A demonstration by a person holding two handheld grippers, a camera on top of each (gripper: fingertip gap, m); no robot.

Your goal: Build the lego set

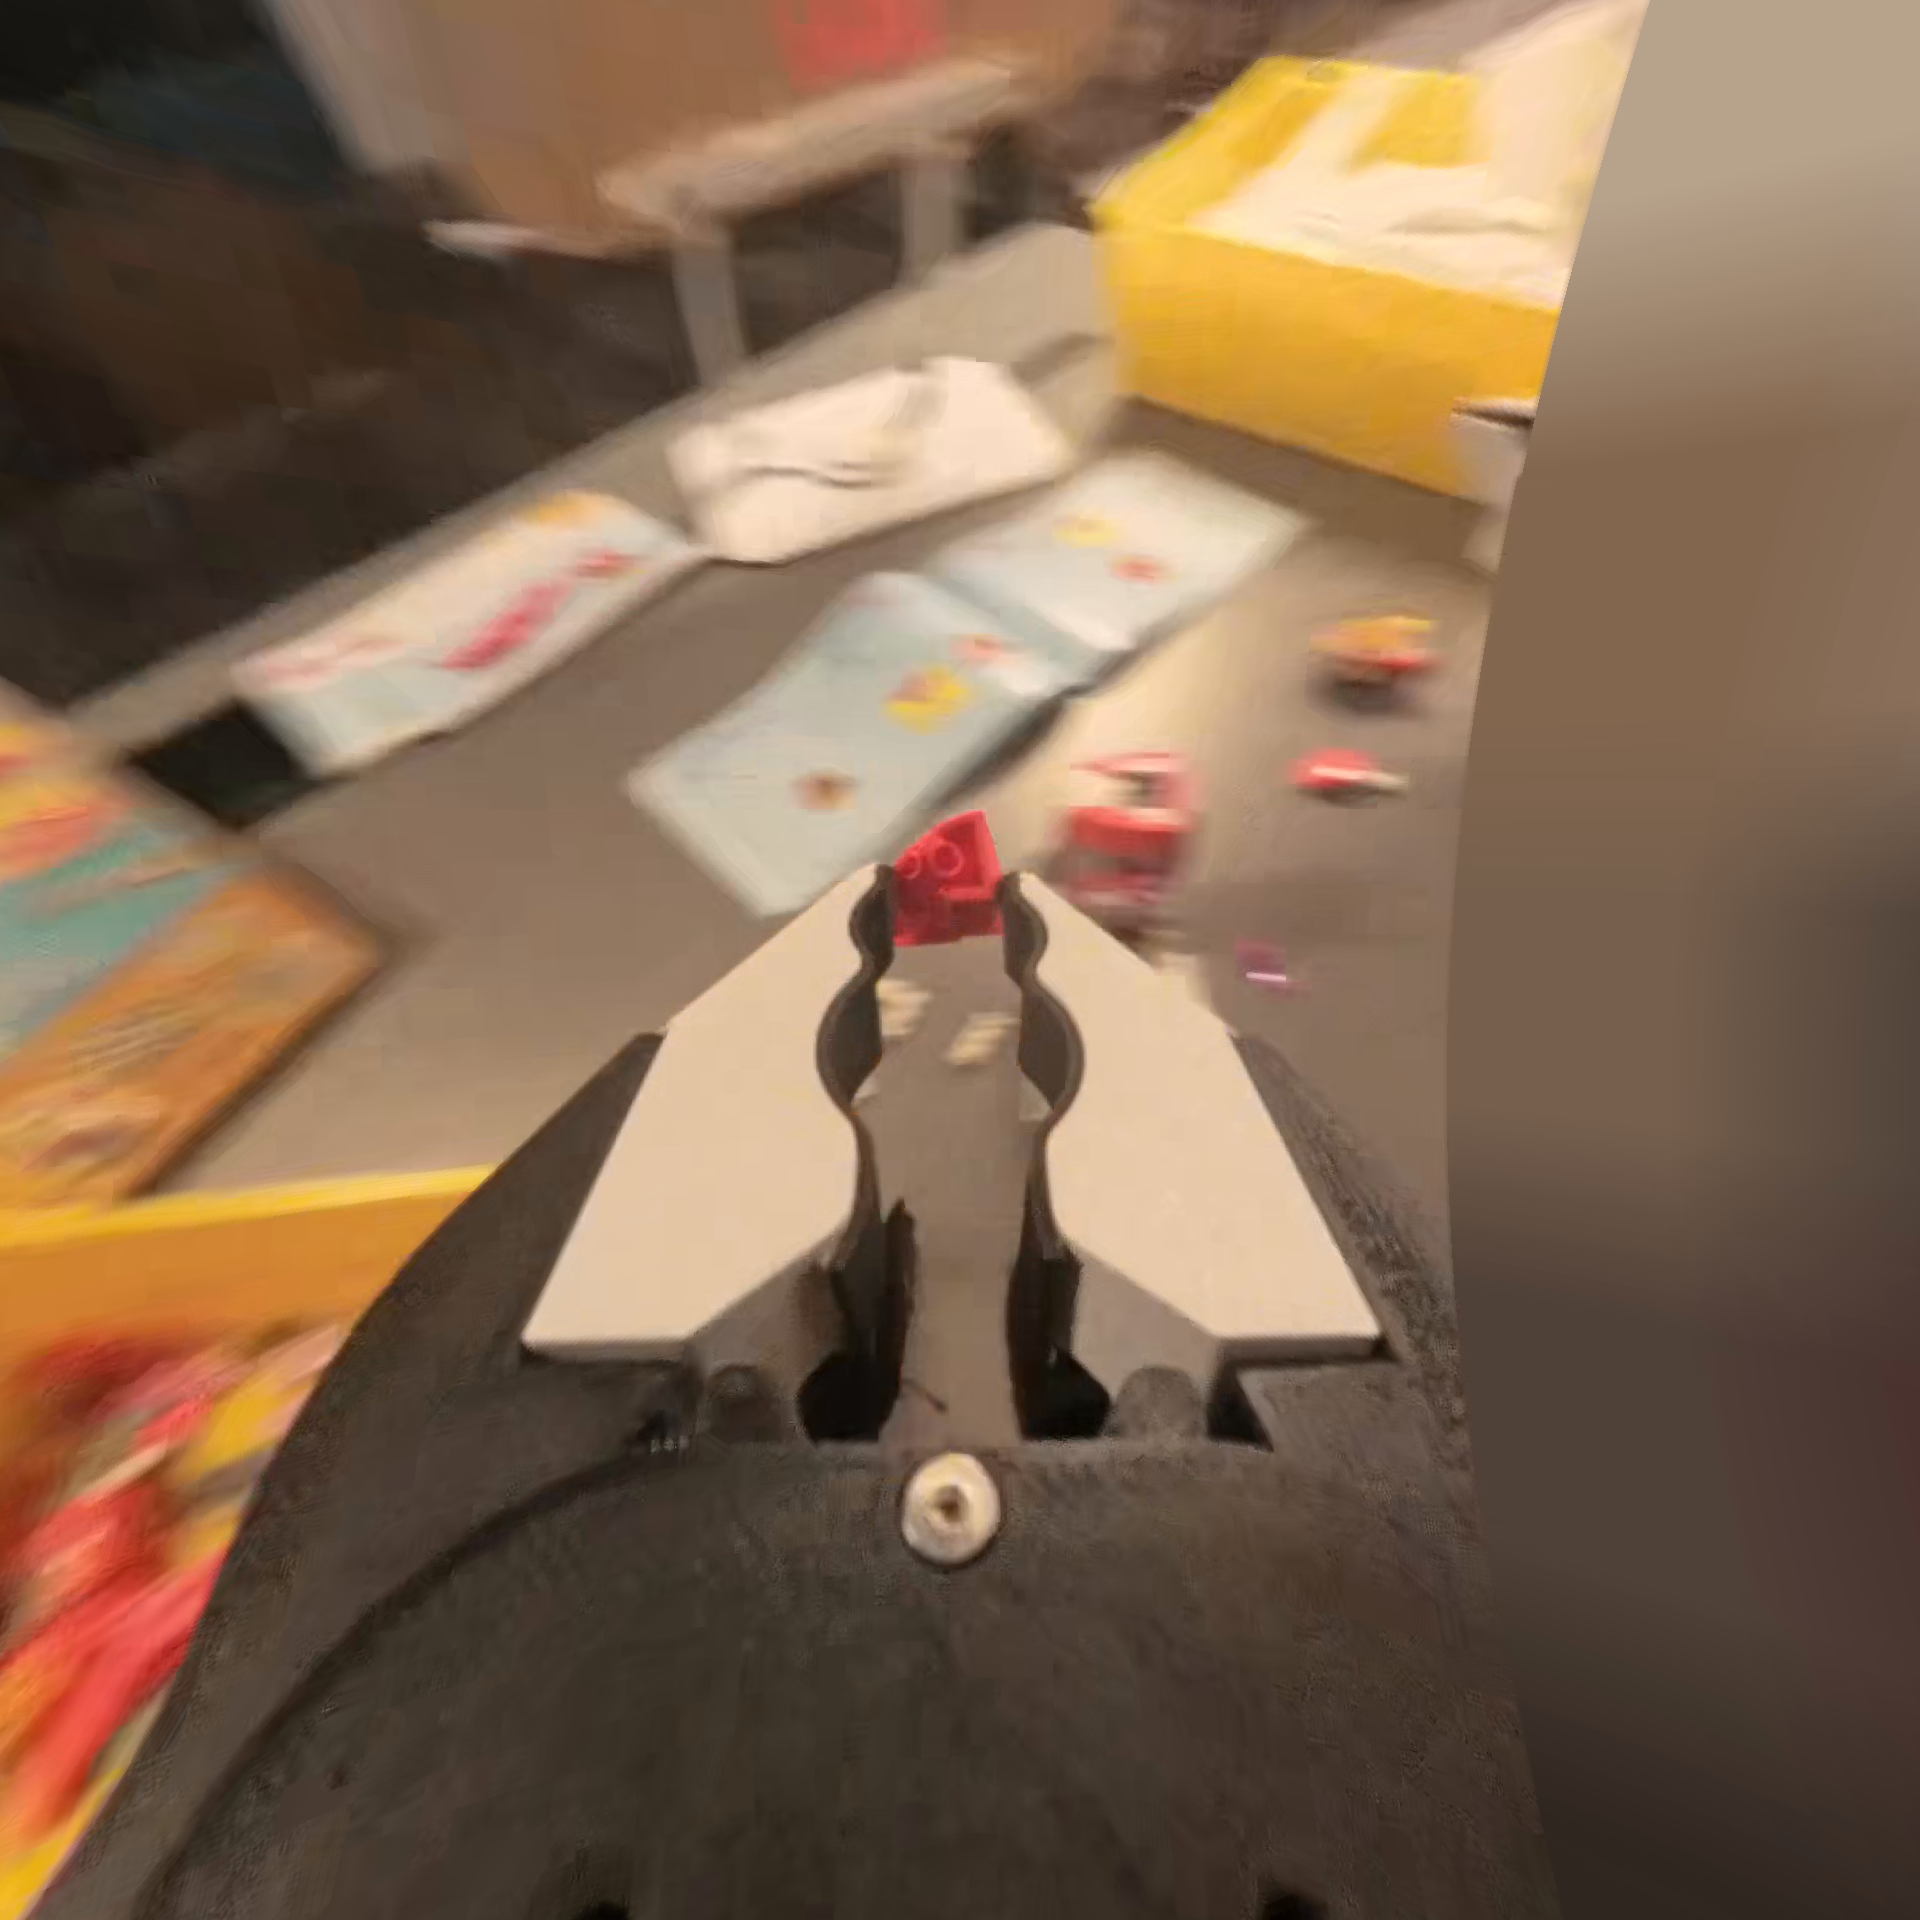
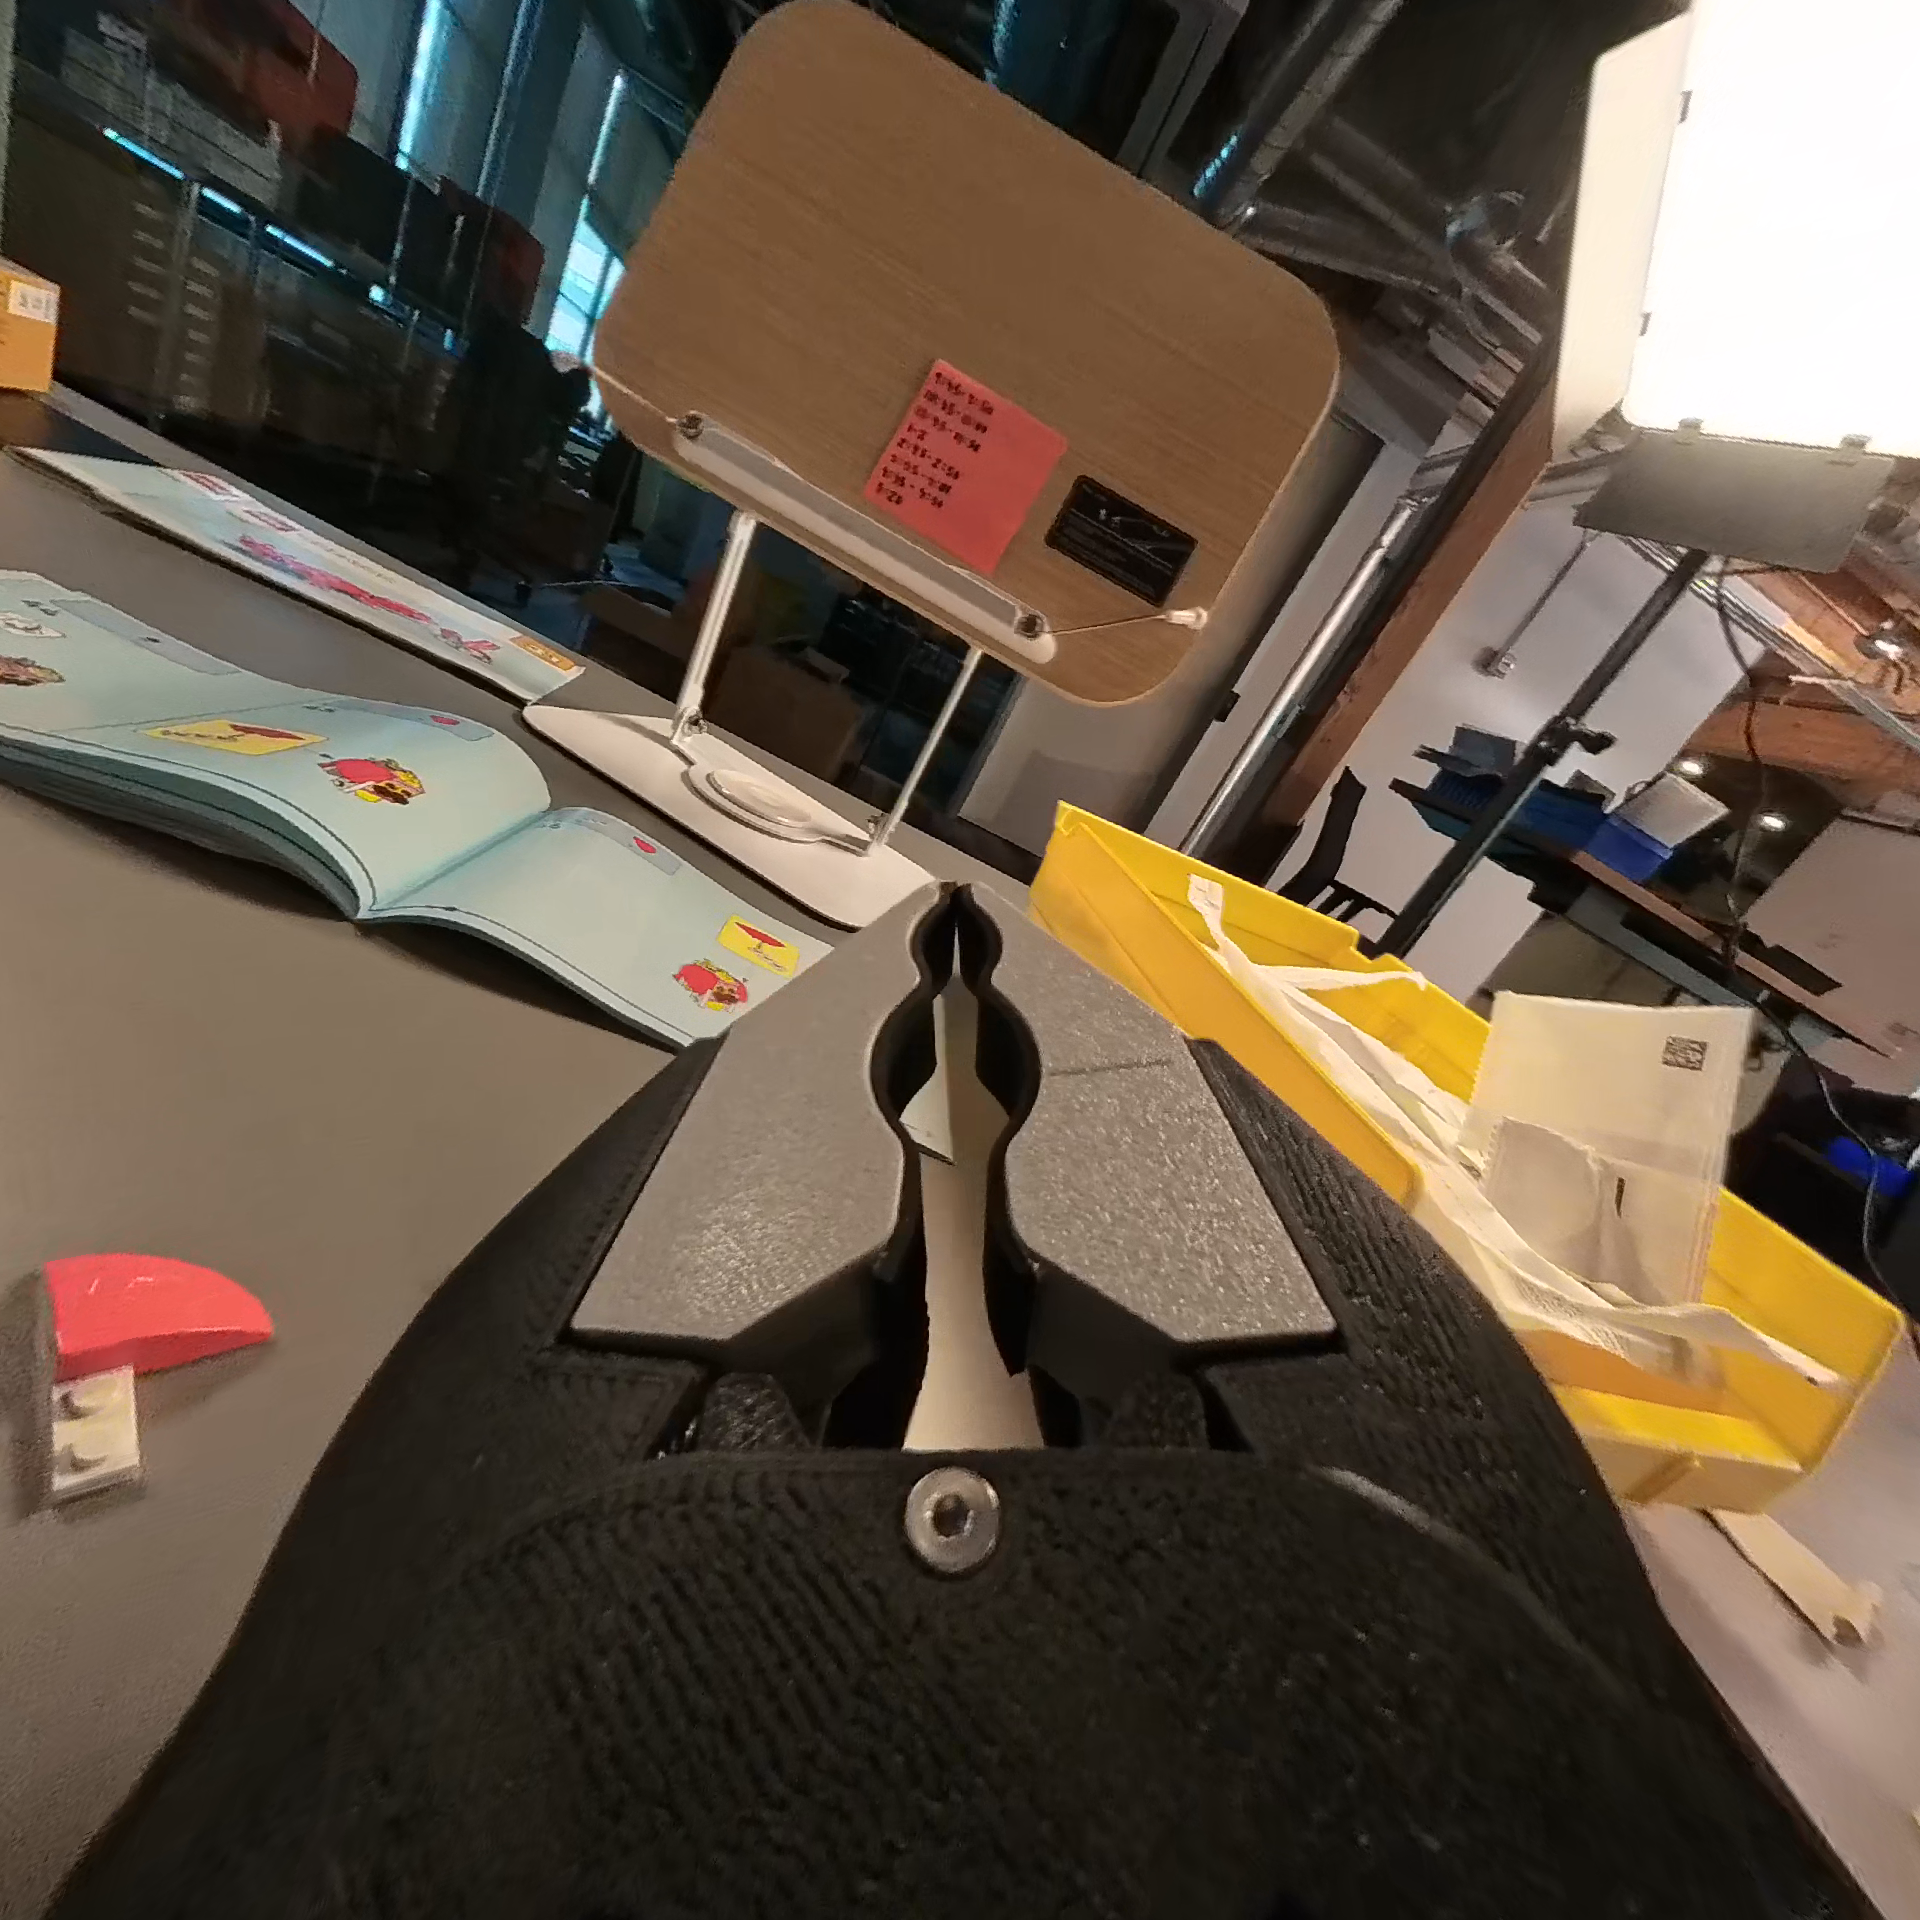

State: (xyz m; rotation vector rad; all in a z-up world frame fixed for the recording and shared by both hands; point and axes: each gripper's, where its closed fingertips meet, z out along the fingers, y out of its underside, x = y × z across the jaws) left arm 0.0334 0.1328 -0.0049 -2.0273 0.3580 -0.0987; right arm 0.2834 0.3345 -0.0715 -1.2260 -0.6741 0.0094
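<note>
The left gripper (image 1: 948, 883) pinched a small red studded plastic brick (image 1: 948, 891) above the grey table (image 1: 468, 935), while the right gripper (image 2: 956, 896) sat closed on nothing beside a yellow plastic bin (image 2: 1247, 925).

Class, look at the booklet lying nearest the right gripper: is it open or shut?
Open. The booklet lies flat on the table, two pale blue pages spread either side of its centre fold.

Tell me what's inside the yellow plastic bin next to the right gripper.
The yellow plastic bin holds torn white paper bags, one standing upright with a small printed code. Whatever lies beneath them on the bin's floor is covered, and the shut right gripper hides the near corner.
</note>
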